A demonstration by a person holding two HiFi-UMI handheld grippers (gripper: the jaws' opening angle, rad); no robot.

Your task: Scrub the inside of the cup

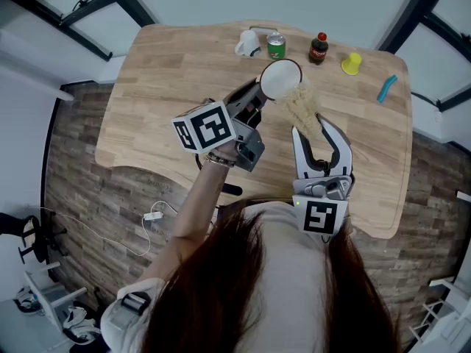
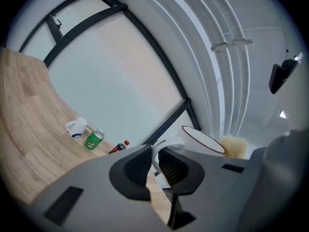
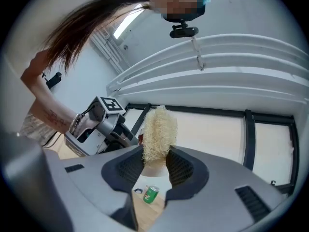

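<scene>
My left gripper (image 1: 254, 98) (image 2: 156, 167) is shut on the handle of a white cup (image 1: 280, 79) (image 2: 203, 142) with a dark red rim, held tilted above the table. My right gripper (image 1: 313, 134) (image 3: 155, 166) is shut on a pale, fibrous scrubber (image 1: 300, 107) (image 3: 157, 132). In the head view the scrubber's tip lies just below and right of the cup's open mouth, outside it. The left gripper view shows the scrubber (image 2: 235, 146) beside the rim.
On the wooden table (image 1: 176, 87) at the far edge stand a small white mug (image 1: 248, 44), a green can (image 1: 276, 46), a dark bottle with a red cap (image 1: 318, 48), a yellow object (image 1: 352, 64) and a blue object (image 1: 387, 88).
</scene>
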